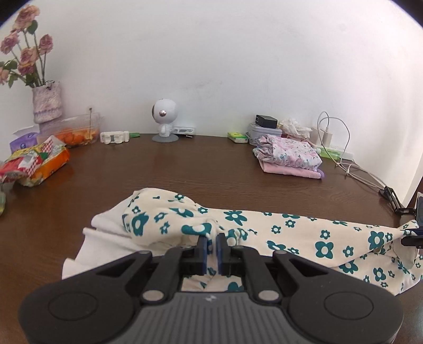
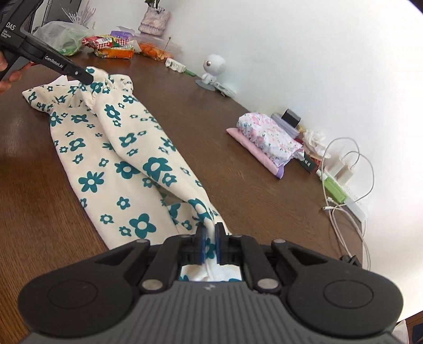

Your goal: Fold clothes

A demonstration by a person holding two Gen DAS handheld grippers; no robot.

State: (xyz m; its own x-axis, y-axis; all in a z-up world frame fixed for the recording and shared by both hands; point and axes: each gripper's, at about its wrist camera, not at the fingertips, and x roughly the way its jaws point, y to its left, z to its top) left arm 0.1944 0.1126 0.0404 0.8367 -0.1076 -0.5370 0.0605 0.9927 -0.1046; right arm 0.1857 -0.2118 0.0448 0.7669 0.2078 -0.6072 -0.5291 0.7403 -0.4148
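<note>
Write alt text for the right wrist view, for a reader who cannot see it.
The right gripper pinches one end of a cream garment with teal flowers, stretched across a brown table to the left gripper gripping its far end. Folded pink clothes lie by the wall.

Your left gripper [image 1: 211, 247] body is blocking the near hem of the floral garment [image 1: 264, 225]; only a scrap is showing between the fingers [image 1: 202, 248]. The right gripper [image 1: 412, 239] is getting cut off by the right edge of the left wrist view, so its grip is not readable there. In the right wrist view, your left hand [image 2: 8, 71] is running off the frame's left edge. The vase [image 2: 154, 18] is losing its flowers to the top edge. Small items behind the folded pink stack [image 2: 267, 140] are reading too small to identify.
</note>
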